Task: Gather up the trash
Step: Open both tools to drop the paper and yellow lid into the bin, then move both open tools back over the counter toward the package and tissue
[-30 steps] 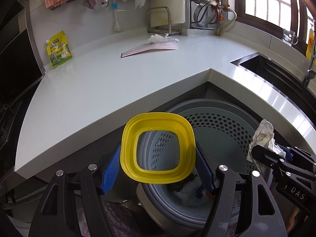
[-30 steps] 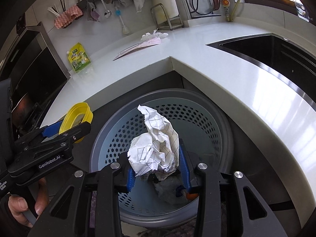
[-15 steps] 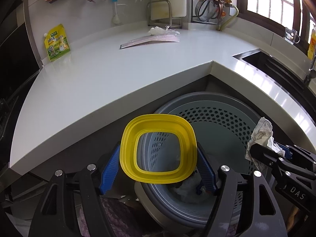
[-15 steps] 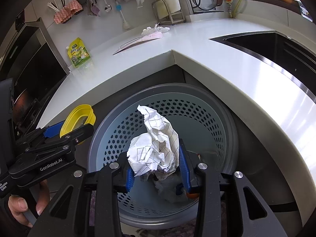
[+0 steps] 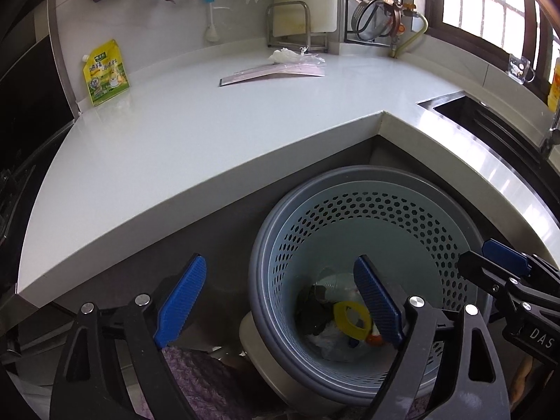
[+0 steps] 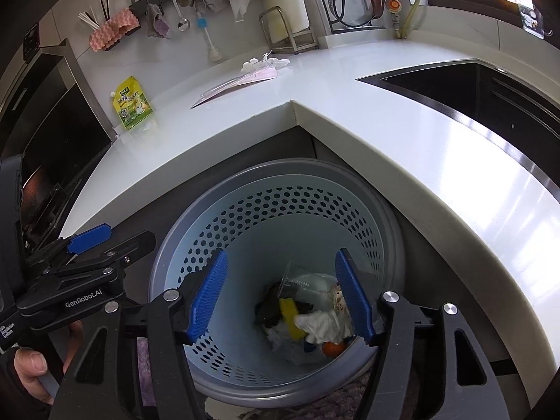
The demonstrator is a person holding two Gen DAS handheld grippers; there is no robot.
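Note:
A perforated pale blue trash basket (image 5: 367, 189) (image 6: 280, 178) stands on the floor below the counter corner. My left gripper (image 5: 280, 297) is open and empty over its left rim. My right gripper (image 6: 283, 297) is open and empty above the basket's inside. At the bottom lie the yellow ring lid (image 5: 351, 318) (image 6: 290, 316), the crumpled white paper (image 6: 323, 325), a clear plastic cup (image 6: 304, 283) and dark scraps. The right gripper also shows in the left wrist view (image 5: 504, 276), the left gripper in the right wrist view (image 6: 105, 241).
On the white counter (image 5: 175, 140) lie a yellow-green pouch (image 5: 105, 73) (image 6: 133, 106), a flat clear wrapper (image 5: 273, 71) (image 6: 238, 82) and a white wad (image 5: 283, 55). A sink (image 6: 472, 91) is at right. A purple mat (image 5: 196, 385) lies by the basket.
Both grippers opened. The yellow ring lid dropped from the left gripper and the crumpled paper from the right gripper; both now lie in the basket.

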